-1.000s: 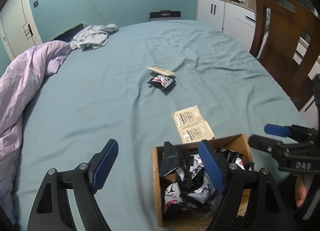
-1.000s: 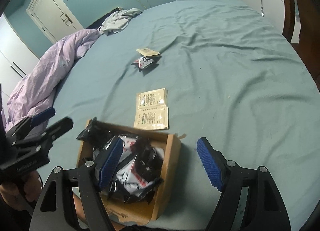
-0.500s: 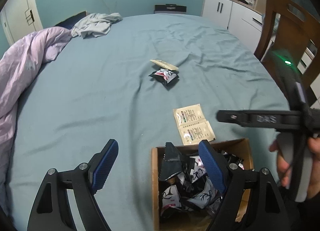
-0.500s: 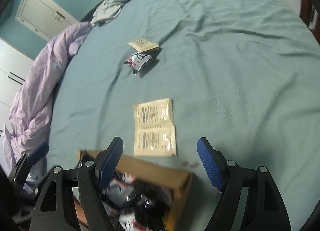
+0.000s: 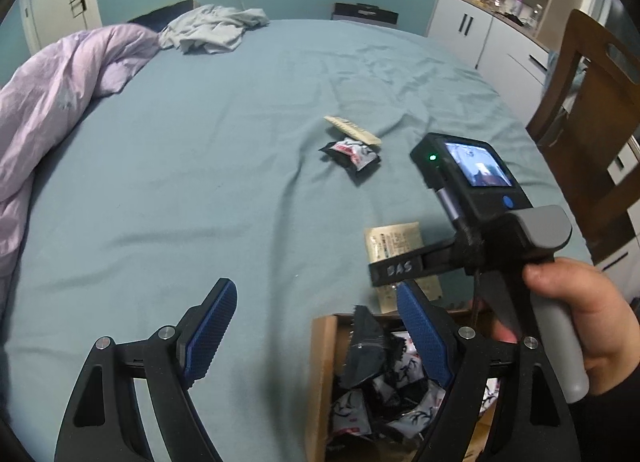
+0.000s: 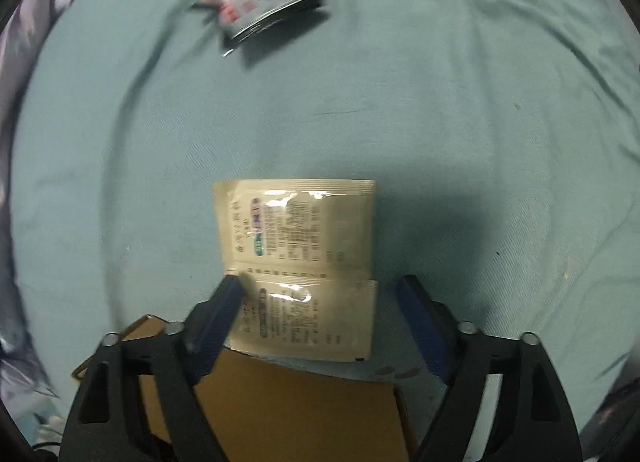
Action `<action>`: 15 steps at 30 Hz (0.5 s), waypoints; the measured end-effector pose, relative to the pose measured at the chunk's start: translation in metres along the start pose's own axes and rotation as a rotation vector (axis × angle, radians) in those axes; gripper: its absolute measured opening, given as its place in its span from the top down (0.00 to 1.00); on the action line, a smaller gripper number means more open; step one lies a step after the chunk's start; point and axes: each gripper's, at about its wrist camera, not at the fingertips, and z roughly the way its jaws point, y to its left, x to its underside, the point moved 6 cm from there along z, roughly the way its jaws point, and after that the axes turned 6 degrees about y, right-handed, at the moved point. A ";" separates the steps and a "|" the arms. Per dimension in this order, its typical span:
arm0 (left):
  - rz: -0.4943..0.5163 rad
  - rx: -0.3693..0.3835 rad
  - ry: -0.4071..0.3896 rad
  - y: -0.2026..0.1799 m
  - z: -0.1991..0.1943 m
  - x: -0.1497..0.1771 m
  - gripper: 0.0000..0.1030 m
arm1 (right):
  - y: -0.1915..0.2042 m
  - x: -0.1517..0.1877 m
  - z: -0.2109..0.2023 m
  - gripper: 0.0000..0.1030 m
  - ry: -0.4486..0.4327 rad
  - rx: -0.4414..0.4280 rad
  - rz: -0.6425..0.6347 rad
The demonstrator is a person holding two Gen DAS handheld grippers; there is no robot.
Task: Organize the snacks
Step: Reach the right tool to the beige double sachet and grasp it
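Teal sheet covers the bed (image 5: 240,149), creased but flat, with a lilac duvet (image 5: 52,93) heaped far left of my left jaws and a grey garment (image 5: 216,31) at the far edge. White cabinets (image 5: 480,33) and a wooden chair (image 5: 592,101) stand off to the right, past the bed's edge.

Ahead of my left gripper (image 5: 312,342) the sheet lies bare and wide. Its jaws stand apart with nothing between them; the right jaw hangs over the cardboard box (image 5: 320,362), which holds black-and-white packets (image 5: 380,390).

Beyond both pairs of jaws, well apart from them, a black packet (image 5: 352,153) lies with a beige sachet (image 5: 352,129) touching its far side.

My right gripper (image 6: 320,302) points down at the sheet, held in a hand (image 5: 580,314) at the box's right. Its jaws have just been opening and stand wide, pads clear. The twin sachets (image 6: 296,262) lie flat on the sheet: the near one sits between the jaws, beside the left pad, the far one just ahead of the tips. The box rim (image 6: 280,402) is right under the jaw bases.
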 end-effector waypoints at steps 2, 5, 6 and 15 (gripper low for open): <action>-0.033 0.029 0.021 0.004 0.003 0.001 0.19 | 0.011 -0.003 0.002 0.16 0.006 0.017 -0.042; -0.064 0.055 0.035 0.007 0.005 0.001 0.19 | 0.016 -0.010 0.008 0.14 0.016 0.041 -0.056; -0.065 0.053 0.032 0.007 0.004 0.001 0.19 | 0.017 -0.012 0.011 0.13 0.028 0.050 -0.057; -0.066 0.011 0.011 0.013 0.004 0.000 0.19 | 0.008 -0.017 0.019 0.28 -0.021 0.056 -0.098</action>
